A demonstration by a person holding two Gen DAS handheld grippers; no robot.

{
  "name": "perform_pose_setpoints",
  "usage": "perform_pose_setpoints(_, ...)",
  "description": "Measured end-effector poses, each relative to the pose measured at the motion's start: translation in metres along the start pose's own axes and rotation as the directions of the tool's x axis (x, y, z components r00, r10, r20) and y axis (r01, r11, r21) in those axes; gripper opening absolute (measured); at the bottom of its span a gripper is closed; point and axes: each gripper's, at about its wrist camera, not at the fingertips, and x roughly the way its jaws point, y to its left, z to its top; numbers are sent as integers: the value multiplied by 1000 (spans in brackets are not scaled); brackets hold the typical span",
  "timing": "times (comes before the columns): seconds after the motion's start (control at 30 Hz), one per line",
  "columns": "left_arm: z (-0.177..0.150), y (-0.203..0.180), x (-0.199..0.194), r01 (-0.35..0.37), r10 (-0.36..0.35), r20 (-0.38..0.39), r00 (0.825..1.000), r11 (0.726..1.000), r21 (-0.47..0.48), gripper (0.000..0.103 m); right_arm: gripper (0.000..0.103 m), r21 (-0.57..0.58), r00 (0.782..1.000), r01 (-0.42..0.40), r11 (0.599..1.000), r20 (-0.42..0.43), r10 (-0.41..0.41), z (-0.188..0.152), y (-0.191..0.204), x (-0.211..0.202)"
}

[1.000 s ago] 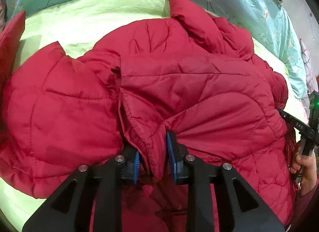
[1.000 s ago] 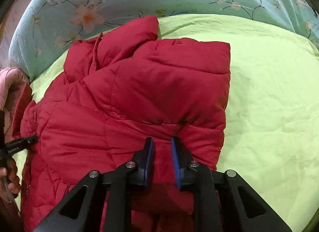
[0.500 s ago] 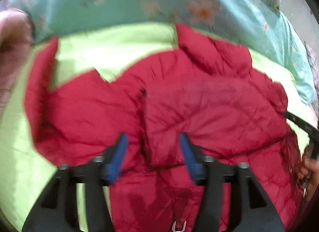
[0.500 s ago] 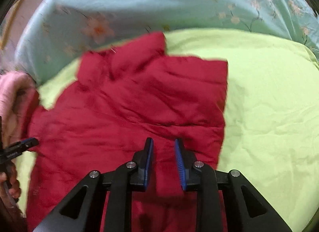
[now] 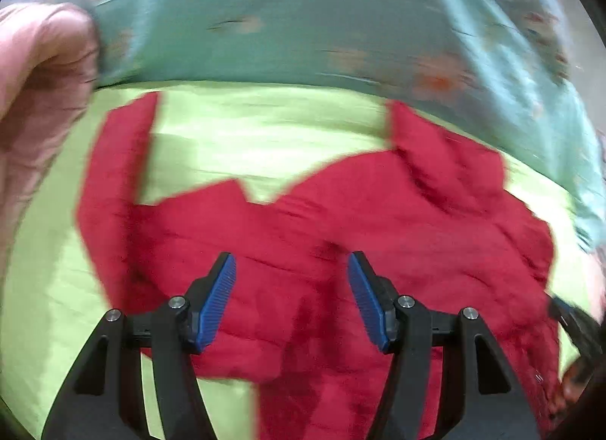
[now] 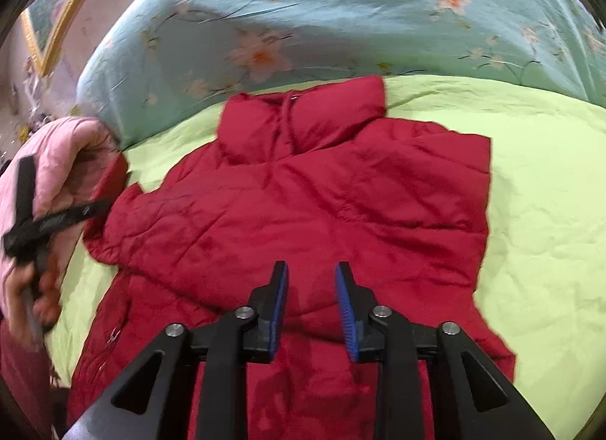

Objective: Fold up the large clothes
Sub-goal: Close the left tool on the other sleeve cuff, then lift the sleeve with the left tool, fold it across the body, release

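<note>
A red padded jacket lies flat on the lime-green sheet, collar towards the far side and its right part folded in to a straight edge. My right gripper hovers above the jacket's lower middle. Its jaws are opening, with nothing pinched between the blue pads. In the blurred left wrist view my left gripper stands open above the red jacket and holds nothing. One red sleeve stretches away at the left.
A turquoise floral quilt is heaped along the far side of the bed. A pink padded garment sits at the left edge. A hand holding the other gripper's black frame shows at the left of the right wrist view.
Both grippers let go of the jacket fabric and lifted back from it. The left jaws spread wide and the right jaws kept widening. The folded-in part now rests on the jacket.
</note>
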Motion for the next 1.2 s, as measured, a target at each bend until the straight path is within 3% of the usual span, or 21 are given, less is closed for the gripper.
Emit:
perform_pose_setpoints(0.27,20,74,24,-189,191,9,982,977,-102,61,38,-17,998,-51,999,-36,50,-12,15,7)
perform_pose_setpoints(0.5,32,86,54,-277,275,-37,961,953,-121,65,39,1,996,-85,996,-34,85,-17,15,-3)
perform_pose_setpoints(0.67,35,92,69,-284,278,-60,959,951,-122,64,39,8,995,-91,996,-35,91,-19,14,-6)
perform_pose_setpoints(0.73,33,98,72,-278,272,-67,960,951,-132,35,39,18,995,-96,995,-36,97,-20,13,-7)
perform_pose_setpoints(0.77,33,100,72,-312,306,-63,950,937,-157,17,39,21,994,-98,995,-35,99,-20,12,-8)
perform_pose_setpoints(0.83,29,108,63,-240,238,-38,971,948,-208,10,39,26,994,-103,994,-32,103,-21,12,-10)
perform_pose_setpoints(0.9,27,110,52,-193,200,4,980,952,-236,8,39,26,994,-108,994,-28,109,-21,12,-12)
perform_pose_setpoints(1.03,21,105,35,-156,176,67,982,959,-236,7,39,22,992,-120,992,-21,121,-21,15,-15)
perform_pose_setpoints(1.2,12,91,12,-59,96,127,987,962,-266,6,39,21,990,-141,990,-21,141,-19,21,-15)
